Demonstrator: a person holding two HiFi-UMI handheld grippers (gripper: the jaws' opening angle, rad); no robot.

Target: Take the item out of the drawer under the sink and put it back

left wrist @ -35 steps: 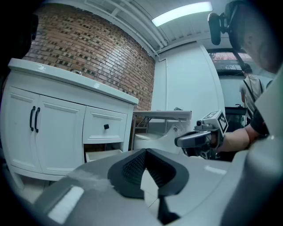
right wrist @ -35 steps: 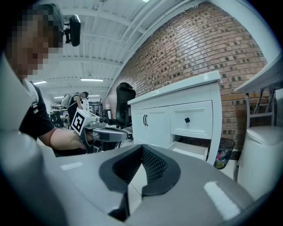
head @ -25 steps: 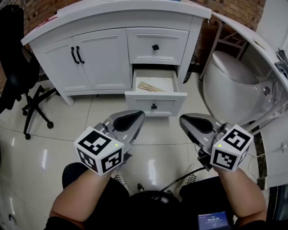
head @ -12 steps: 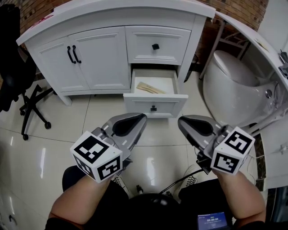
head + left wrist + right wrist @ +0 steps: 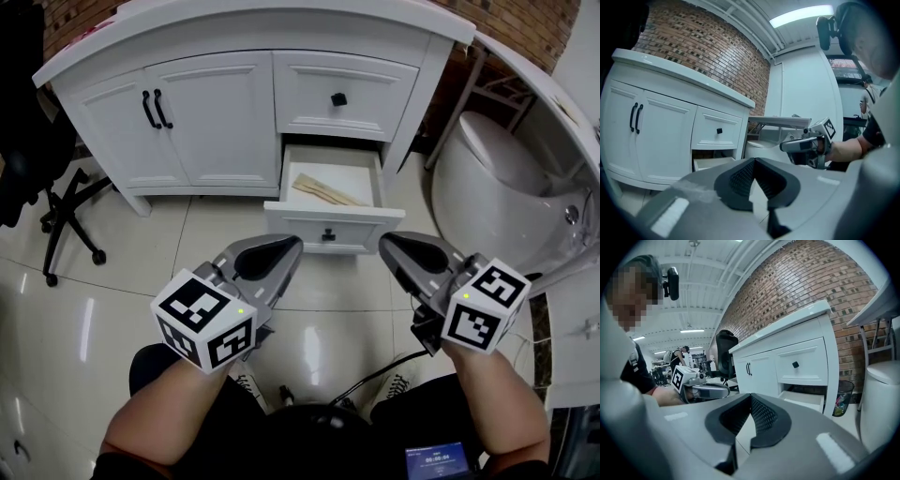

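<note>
1. The low drawer (image 5: 330, 230) of the white cabinet (image 5: 206, 122) is pulled open. The top drawer (image 5: 345, 96) right above it is closed.
2. The item (image 5: 328, 191) lies flat inside the open drawer, toward the back. It looks like a few thin, pale wooden sticks. I cannot tell just what they are.
3. The left gripper (image 5: 281, 253) is in front of the drawer, a bit to its left. It is near the drawer but does not touch it. Its jaws are pressed together and nothing is in them.
4. The right gripper (image 5: 398, 251) is in front of the drawer, a bit to its right. It does not touch the drawer either. Its jaws are pressed together too, with nothing in them.
5. Done so far: the drawer is open, so the sticks can be reached.
6. I think the real job has not started, because the sticks are in the drawer and both grippers are empty.
7. What is left, I think: spread one gripper's jaws, reach into the drawer, pinch the sticks, lift them out, then lay them back inside.
</note>
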